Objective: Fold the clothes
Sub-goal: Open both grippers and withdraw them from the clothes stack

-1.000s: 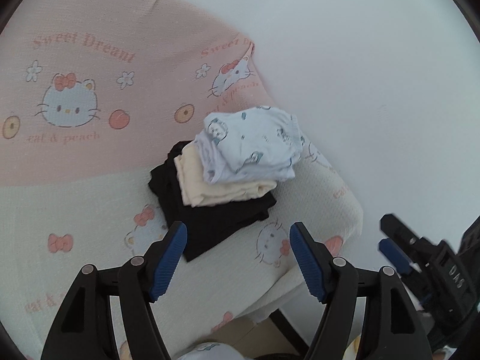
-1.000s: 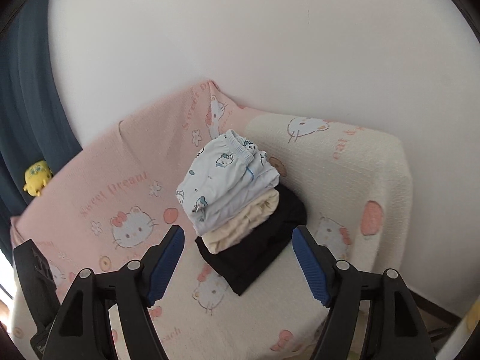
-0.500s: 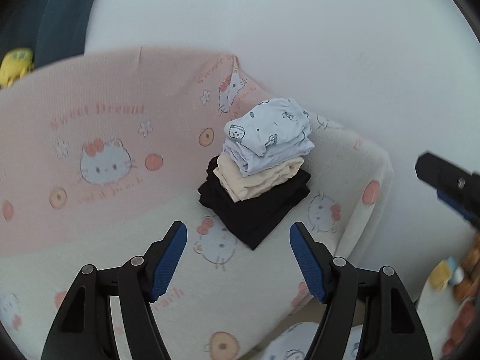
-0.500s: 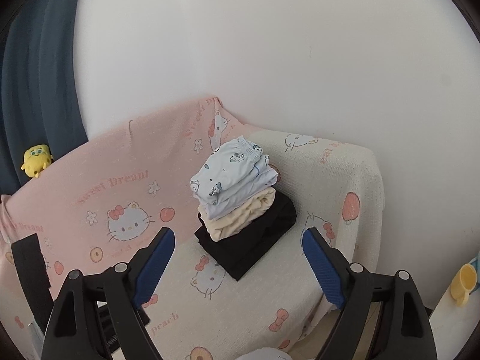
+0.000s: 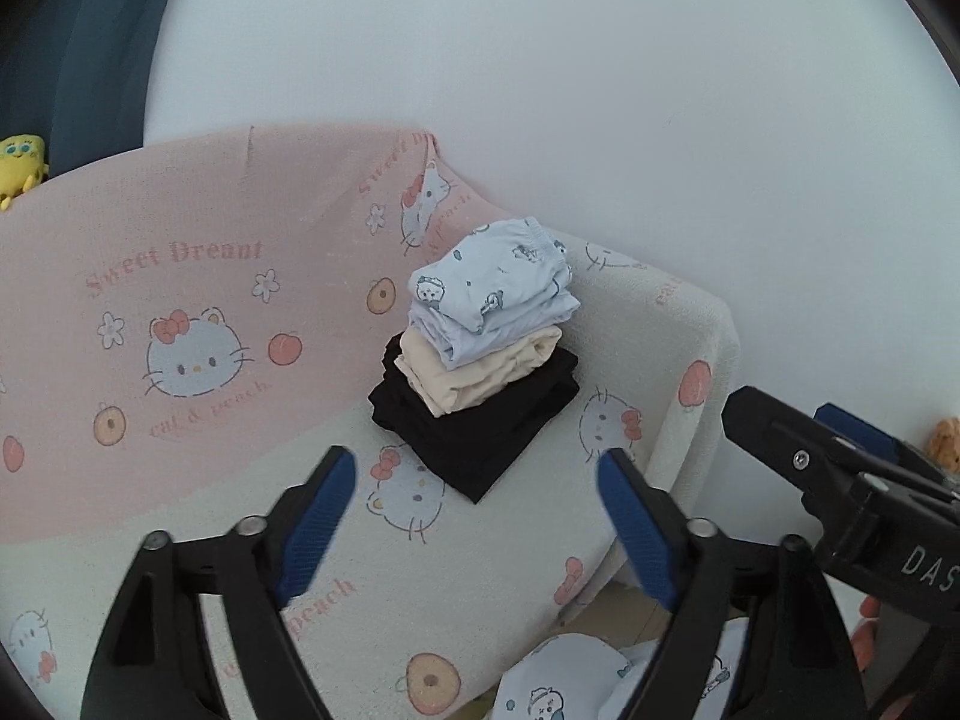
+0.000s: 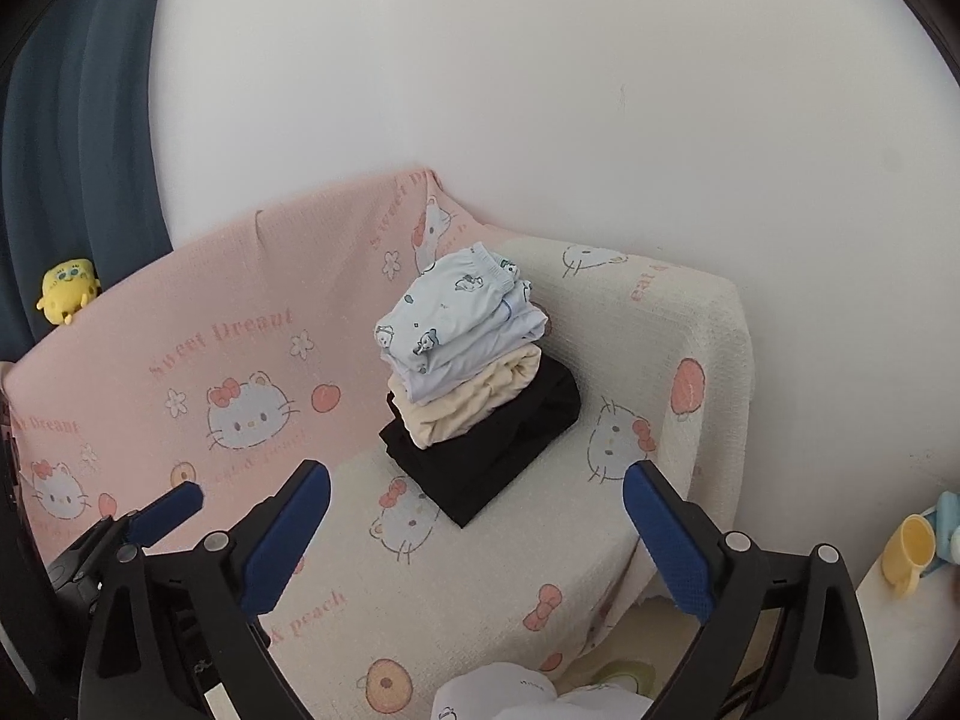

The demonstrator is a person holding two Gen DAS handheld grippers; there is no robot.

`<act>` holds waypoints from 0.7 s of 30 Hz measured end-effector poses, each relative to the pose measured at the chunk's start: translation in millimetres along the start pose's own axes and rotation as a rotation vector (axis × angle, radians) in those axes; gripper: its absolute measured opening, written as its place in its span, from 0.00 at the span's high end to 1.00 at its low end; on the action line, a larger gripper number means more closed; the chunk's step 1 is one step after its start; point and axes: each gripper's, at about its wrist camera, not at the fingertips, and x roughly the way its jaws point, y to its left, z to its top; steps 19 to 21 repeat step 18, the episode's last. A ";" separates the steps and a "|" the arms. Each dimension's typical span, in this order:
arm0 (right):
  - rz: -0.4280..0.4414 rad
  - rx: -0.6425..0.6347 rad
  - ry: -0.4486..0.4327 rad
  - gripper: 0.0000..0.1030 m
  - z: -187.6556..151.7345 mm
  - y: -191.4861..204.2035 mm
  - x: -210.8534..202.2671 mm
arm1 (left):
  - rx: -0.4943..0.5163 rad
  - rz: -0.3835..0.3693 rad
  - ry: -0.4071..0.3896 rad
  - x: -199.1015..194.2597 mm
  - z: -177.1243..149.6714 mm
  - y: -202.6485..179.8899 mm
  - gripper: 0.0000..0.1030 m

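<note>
Folded clothes (image 5: 480,360) sit in a neat stack on the seat of a small sofa, well ahead of both grippers and touching neither. The left gripper (image 5: 474,516) has its blue-padded fingers (image 5: 315,531) spreading apart, with only sofa cover showing between them. The right gripper (image 6: 477,528) stands spread wide too, nothing held.

Only the left wrist view shows, low between its fingers, a white printed garment (image 5: 558,684), cut off by the frame edge; the right view catches just a white scrap of cloth there. The left view also takes in the right gripper's black body at its right edge. The right wrist view alone shows a yellow cup (image 6: 909,552) on a pale surface to the right, and one blue fingertip of the left gripper at lower left.

The stack runs black at the bottom (image 6: 486,450), cream in the middle (image 6: 462,402), light blue prints on top (image 6: 456,318). The sofa cover (image 5: 180,300) is pink on the back, cream on the seat, with cat faces and peaches. Behind it is a bare white wall (image 6: 540,90), a dark blue curtain (image 6: 72,120) at left, and a yellow plush toy (image 6: 66,288) on the sofa's back edge. An orange-brown furry thing at the left view's far right is too cropped to identify.
</note>
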 end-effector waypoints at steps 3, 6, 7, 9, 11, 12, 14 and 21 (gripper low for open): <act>-0.007 -0.010 -0.007 0.04 1.7 2.2 -3.3 | -0.015 0.032 -0.021 -4.8 1.9 2.7 0.17; -0.010 -0.024 -0.015 0.04 2.6 5.8 -6.6 | -0.014 0.051 -0.014 -5.8 2.5 3.5 0.17; -0.012 -0.028 -0.017 0.04 3.0 6.8 -7.6 | -0.010 0.058 -0.013 -5.8 2.2 3.3 0.17; -0.015 -0.036 -0.020 0.03 3.5 9.0 -9.4 | 0.002 0.077 -0.020 -6.6 1.5 2.2 0.17; -0.014 -0.047 -0.018 0.03 3.0 11.1 -9.8 | 0.008 0.089 -0.023 -7.0 0.8 1.6 0.17; -0.014 -0.052 -0.017 0.03 2.8 12.0 -9.9 | 0.010 0.092 -0.024 -7.2 0.6 1.5 0.17; -0.014 -0.051 -0.016 0.03 2.4 12.3 -9.9 | 0.004 0.088 -0.031 -8.5 0.0 2.5 0.17; -0.010 -0.039 -0.014 0.03 2.3 11.0 -10.8 | -0.022 0.070 -0.051 -13.4 0.6 6.5 0.17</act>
